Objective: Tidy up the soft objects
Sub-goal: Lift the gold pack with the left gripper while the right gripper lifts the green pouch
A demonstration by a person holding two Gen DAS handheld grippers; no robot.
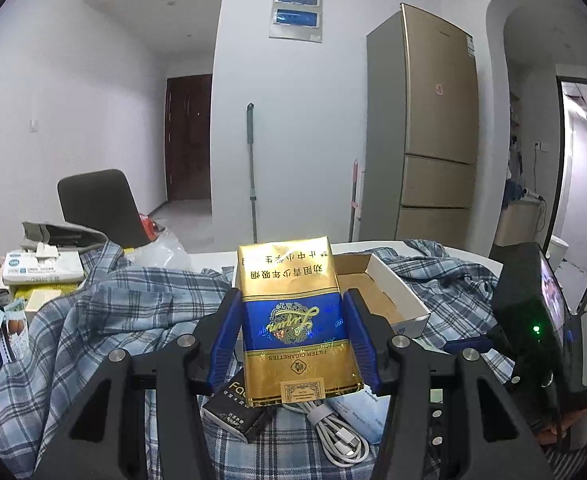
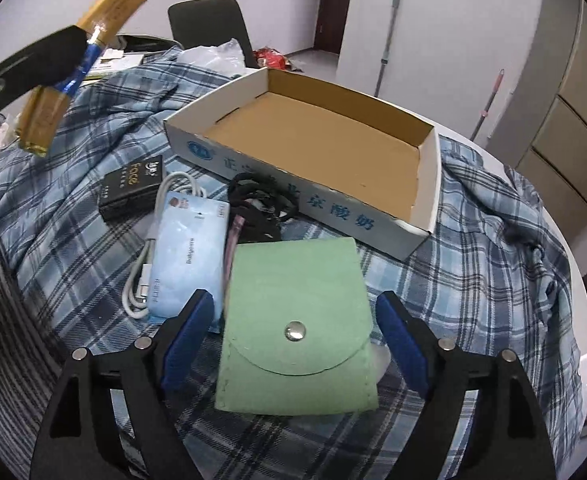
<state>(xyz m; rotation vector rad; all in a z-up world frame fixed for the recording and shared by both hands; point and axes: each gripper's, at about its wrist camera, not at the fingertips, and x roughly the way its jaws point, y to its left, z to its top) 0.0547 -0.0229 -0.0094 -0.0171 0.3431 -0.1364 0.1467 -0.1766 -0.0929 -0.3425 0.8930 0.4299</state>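
Note:
My left gripper [image 1: 291, 304] is shut on a gold and blue soft cigarette pack [image 1: 293, 320] and holds it in the air above the table; the pack also shows at the upper left of the right wrist view [image 2: 73, 68]. My right gripper [image 2: 295, 316] is open, its fingers on either side of a green felt pouch [image 2: 297, 320] with a metal snap that lies on the plaid cloth [image 2: 493, 240]. An empty white cardboard box [image 2: 425, 200] stands beyond the pouch. It also shows in the left wrist view [image 1: 389, 280].
On the cloth lie a black "face" packet [image 2: 131, 188], a light blue tissue pack [image 2: 185, 248], a white cable [image 2: 141, 280] and a black cord tangle [image 2: 261, 200]. Boxes and papers [image 1: 41, 268] pile at the left. A black chair [image 1: 97, 204] stands behind the table.

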